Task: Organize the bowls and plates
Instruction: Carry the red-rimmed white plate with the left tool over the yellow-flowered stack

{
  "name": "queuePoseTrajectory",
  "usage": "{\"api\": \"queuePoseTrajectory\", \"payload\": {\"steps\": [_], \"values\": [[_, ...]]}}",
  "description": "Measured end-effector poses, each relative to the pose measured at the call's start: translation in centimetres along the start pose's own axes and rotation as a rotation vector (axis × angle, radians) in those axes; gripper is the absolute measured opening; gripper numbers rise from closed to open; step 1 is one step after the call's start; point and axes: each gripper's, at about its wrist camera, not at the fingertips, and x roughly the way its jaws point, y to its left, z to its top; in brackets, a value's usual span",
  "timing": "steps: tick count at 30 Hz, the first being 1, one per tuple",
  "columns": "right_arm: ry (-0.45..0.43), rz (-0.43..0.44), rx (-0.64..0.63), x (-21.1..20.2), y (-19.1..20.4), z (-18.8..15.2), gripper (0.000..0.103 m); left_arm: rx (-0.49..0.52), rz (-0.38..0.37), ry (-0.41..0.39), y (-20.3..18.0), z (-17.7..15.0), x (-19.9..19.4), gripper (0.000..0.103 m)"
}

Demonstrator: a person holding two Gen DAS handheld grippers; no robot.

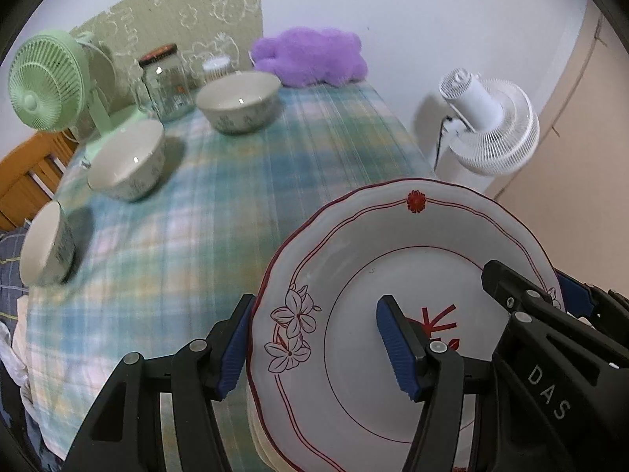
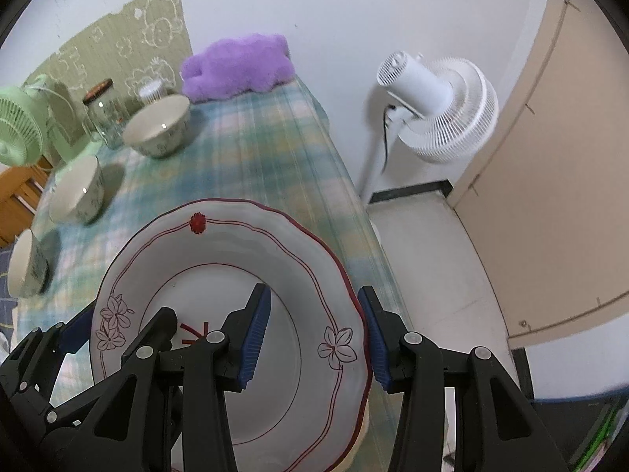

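On a table covered with a checked cloth (image 1: 243, 181), three bowls stand in a line along the left side: the nearest bowl (image 1: 47, 249) by the left edge, a middle bowl (image 1: 127, 159) beyond it, and the far bowl (image 1: 238, 102) near the back, just beside a glass jar (image 1: 167, 80) and a green fan (image 1: 45, 80). A purple plush toy (image 1: 310, 57) lies at the far end against the wall.

Nearer the camera, at the table's right edge, a white plate (image 1: 354, 275) with red trim and flower outlines sits level on what looks like another piece of crockery beneath it. The left gripper (image 1: 314, 348) is spread wide across the plate's left rim, one blue pad outside the rim and the other above the plate's well; whether the pads touch the plate cannot be told. The right gripper (image 2: 316, 340) straddles the opposite rim the same way, gaping, one pad over the plate's inside and one beyond its edge. A white standing fan (image 2: 440, 110) stands on the floor to the right of the table.
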Motion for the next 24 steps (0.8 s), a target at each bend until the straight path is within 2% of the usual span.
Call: {"api": "queuePoseTrajectory", "payload": {"steps": [6, 12, 24], "values": [[0.051, -0.019, 0.011, 1.3, -1.1, -2.7, 0.050, 0.012, -0.018, 0.055, -0.9, -2.6, 1.5, 0.063], [0.093, -0.031, 0.022, 2.6, -2.2, -4.6, 0.050, 0.019, -0.025, 0.092, -1.9, -3.9, 2.4, 0.063], [0.101, -0.028, 0.023, 3.7, -3.1, -5.6, 0.050, 0.000, -0.022, 0.099, -2.5, -4.9, 3.6, 0.063]]}}
